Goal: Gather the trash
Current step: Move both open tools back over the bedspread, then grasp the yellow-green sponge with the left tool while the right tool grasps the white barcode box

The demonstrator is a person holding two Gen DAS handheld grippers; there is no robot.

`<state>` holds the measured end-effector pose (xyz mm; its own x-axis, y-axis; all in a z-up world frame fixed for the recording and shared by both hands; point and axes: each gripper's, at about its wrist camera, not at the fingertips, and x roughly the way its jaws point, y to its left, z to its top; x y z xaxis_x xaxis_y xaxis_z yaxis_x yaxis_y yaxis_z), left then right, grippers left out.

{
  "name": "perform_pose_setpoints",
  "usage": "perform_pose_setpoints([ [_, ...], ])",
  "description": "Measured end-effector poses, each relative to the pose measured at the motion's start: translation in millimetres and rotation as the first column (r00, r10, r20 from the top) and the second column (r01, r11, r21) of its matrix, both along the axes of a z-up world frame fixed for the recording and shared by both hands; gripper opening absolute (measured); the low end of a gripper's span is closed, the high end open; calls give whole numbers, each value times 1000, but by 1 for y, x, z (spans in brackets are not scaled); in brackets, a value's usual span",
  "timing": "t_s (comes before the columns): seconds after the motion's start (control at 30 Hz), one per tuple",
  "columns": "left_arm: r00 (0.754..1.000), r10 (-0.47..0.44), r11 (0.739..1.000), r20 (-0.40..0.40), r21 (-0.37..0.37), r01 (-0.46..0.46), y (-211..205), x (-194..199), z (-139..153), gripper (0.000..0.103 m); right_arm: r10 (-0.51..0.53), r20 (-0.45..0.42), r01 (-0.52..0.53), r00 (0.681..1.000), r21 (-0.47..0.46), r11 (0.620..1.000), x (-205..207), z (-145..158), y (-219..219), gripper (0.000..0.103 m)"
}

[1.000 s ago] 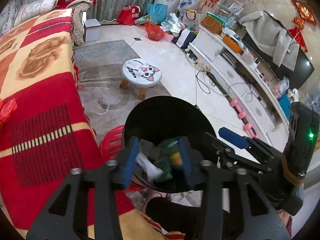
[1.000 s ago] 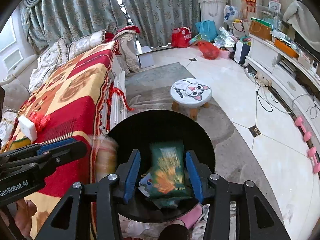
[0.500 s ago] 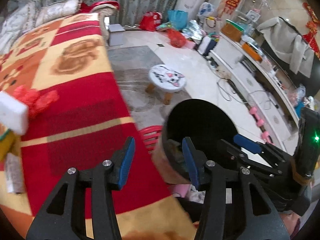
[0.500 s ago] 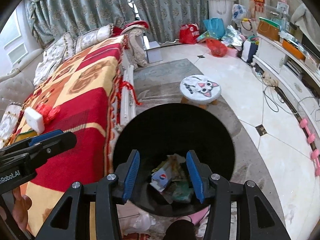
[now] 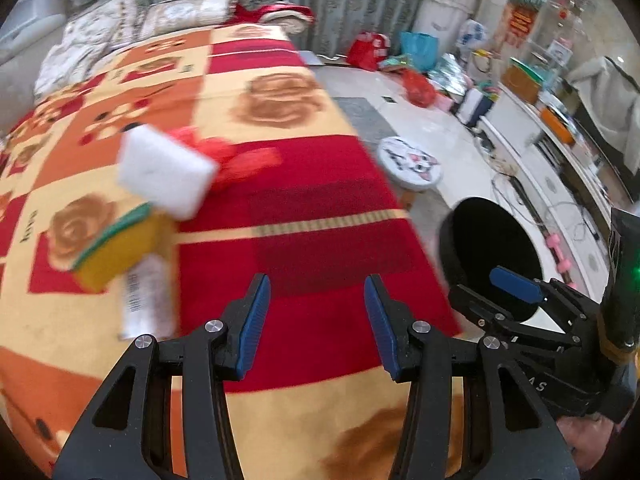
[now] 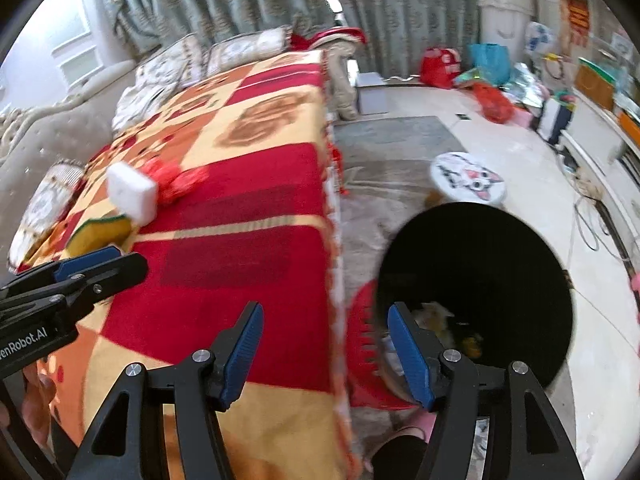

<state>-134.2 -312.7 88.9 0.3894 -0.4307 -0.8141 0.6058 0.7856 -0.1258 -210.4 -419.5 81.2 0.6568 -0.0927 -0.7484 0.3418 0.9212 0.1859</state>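
Blanket covers table, soft, patterned; risk: fingertips snag pile on descent. Black bin on floor right of table, wrappers already inside. Remaining trash far left on blanket: white block, yellow pack, red wrapper, white packet, blurred, identity unsure. Pieces touch; pinch may drag neighbour. Left gripper open, empty. Right gripper jaws just opening, empty.

A white block lies on the blanket; the bin stands right of it, before the stool.
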Motion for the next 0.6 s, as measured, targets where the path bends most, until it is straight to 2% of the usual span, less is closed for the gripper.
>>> perform_pose_setpoints([
  [0.17, 994, 113, 994, 2, -9, -113, 58, 25, 4, 47, 76, 0, -76, 997, -15, 997, 21, 3, 33, 63],
  [0.27, 984, 178, 983, 2, -42, -178, 87, 42, 15, 49, 116, 1, -116, 993, -20, 993, 32, 5, 51, 66],
  [0.33, 976, 218, 974, -3, -69, -217, 100, 54, 23, 65, 134, 0, -134, 991, -22, 991, 38, 6, 59, 67],
  [0.37, 971, 240, 967, -10, -90, -240, 107, 63, 27, 68, 143, 0, -143, 990, -24, 989, 42, 6, 63, 67],
  [0.5, 959, 279, 953, -53, -103, -283, 108, 92, 31, 75, 170, -1, -170, 985, -15, 985, 51, 5, 75, 68],
  [0.6, 949, 280, 953, -142, -80, -293, 97, 118, 14, 75, 187, -8, -187, 982, -10, 982, 56, 3, 81, 69],
])
